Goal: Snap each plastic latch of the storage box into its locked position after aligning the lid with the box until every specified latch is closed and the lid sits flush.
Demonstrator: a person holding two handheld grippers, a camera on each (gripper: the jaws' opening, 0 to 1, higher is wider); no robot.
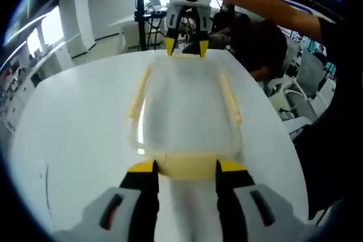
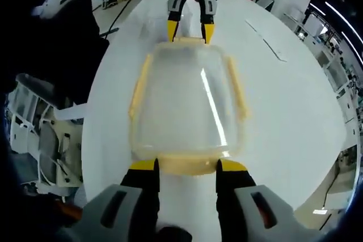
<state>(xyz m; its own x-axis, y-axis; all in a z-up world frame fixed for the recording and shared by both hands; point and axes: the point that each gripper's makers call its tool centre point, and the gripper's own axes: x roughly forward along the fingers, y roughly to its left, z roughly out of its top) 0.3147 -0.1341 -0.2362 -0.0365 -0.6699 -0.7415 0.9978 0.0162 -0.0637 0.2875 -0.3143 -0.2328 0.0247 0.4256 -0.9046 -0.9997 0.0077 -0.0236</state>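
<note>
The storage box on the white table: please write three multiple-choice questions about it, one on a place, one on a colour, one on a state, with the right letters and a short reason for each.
1. Where do the two grippers stand at the storage box?
A. both at one long side
B. at its two opposite short ends
C. both above the lid

2. What colour are the latches?
A. pale yellow
B. blue
C. black

3. How is the lid?
A. lying beside the box
B. standing upright
C. lying on top of the box

Answers: 1 B, the right gripper is at the near latch and the left gripper at the far end; 2 A, the near latch and side latch are pale yellow; 3 C, the clear lid covers the box.
</note>
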